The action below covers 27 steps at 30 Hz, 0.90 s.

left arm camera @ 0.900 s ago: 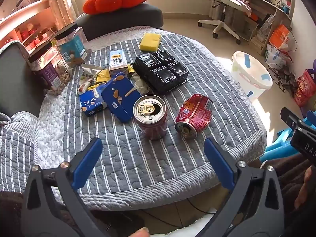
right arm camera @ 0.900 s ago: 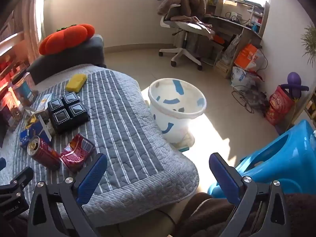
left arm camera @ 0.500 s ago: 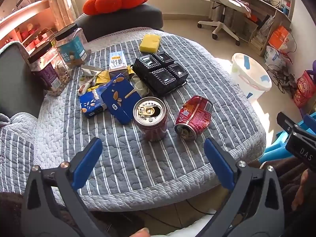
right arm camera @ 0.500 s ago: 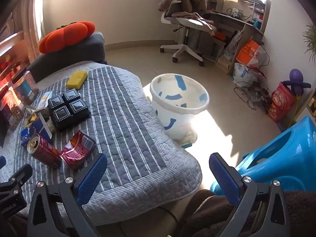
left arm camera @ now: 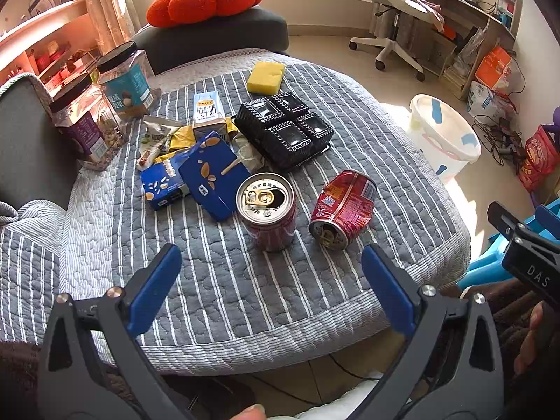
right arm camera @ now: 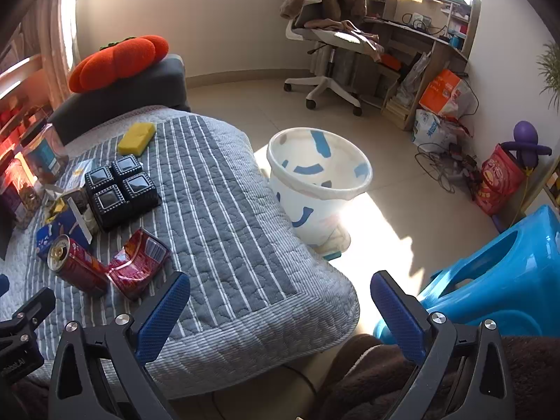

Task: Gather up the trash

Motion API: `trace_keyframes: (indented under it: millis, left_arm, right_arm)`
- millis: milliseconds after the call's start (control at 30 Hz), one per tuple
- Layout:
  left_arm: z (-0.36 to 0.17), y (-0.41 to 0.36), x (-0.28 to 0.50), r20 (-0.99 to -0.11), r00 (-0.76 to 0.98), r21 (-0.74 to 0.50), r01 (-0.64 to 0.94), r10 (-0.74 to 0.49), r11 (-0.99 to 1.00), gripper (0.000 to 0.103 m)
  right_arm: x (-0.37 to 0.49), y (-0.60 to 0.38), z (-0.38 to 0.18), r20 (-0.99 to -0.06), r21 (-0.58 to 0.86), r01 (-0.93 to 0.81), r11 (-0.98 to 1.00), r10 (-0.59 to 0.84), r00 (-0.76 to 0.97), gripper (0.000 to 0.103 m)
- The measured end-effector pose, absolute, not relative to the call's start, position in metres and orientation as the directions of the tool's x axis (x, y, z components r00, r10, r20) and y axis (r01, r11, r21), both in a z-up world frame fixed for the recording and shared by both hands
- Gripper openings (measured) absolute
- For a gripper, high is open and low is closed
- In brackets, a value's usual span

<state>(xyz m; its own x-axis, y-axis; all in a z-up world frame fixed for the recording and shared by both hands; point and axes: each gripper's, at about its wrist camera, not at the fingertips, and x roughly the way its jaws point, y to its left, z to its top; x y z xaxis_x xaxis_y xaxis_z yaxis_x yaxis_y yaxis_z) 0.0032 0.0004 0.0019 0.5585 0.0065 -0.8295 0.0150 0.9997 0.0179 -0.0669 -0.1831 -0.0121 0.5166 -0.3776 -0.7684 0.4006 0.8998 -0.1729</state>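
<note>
An upright red can (left arm camera: 267, 210) and a crushed red can (left arm camera: 343, 208) lying on its side sit on the grey striped quilted table (left arm camera: 245, 290). Behind them lie a blue snack box (left arm camera: 196, 175), a black plastic tray (left arm camera: 284, 129), a milk carton (left arm camera: 207, 113) and wrappers (left arm camera: 157, 136). My left gripper (left arm camera: 271, 269) is open and empty, just short of the cans. My right gripper (right arm camera: 280, 301) is open and empty over the table's right edge; the cans (right arm camera: 105, 266) lie to its left. A white bin (right arm camera: 316, 185) with blue tape stands on the floor beside the table.
Two snack jars (left arm camera: 101, 105) stand at the table's back left, a yellow sponge (left arm camera: 266, 76) at the back. A blue plastic stool (right arm camera: 490, 276) is at the right, an office chair (right arm camera: 325, 45) and clutter beyond. An orange cushion (left arm camera: 206, 0) lies on a dark seat.
Both grippers have drifted slightly; the right wrist view has shifted a little toward the bin. Nothing was taken hold of or moved.
</note>
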Motion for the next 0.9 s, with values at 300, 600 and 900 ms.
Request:
trace_keyframes:
  millis: [300, 600, 900]
  left_arm:
    - [0.0021, 0.0001, 0.0032, -0.829, 0.558, 0.018, 0.015, 0.006, 1.0, 0.102]
    - [0.0021, -0.0008, 0.0028, -0.83, 0.557, 0.019, 0.017, 0.006, 1.0, 0.102]
    - [0.0021, -0.0005, 0.0028, -0.83, 0.557, 0.016, 0.016, 0.004, 1.0, 0.102]
  right_arm:
    - [-0.0668, -0.1832, -0.0132, -0.769, -0.173, 0.401, 0.9, -0.378, 0.516, 0.103]
    - [-0.068, -0.1834, -0.0158, -0.774, -0.168, 0.4, 0.901, -0.372, 0.513, 0.103]
    - [-0.0676, -0.1838, -0.0149, -0.774, -0.167, 0.402, 0.9, -0.373, 0.513, 0.103]
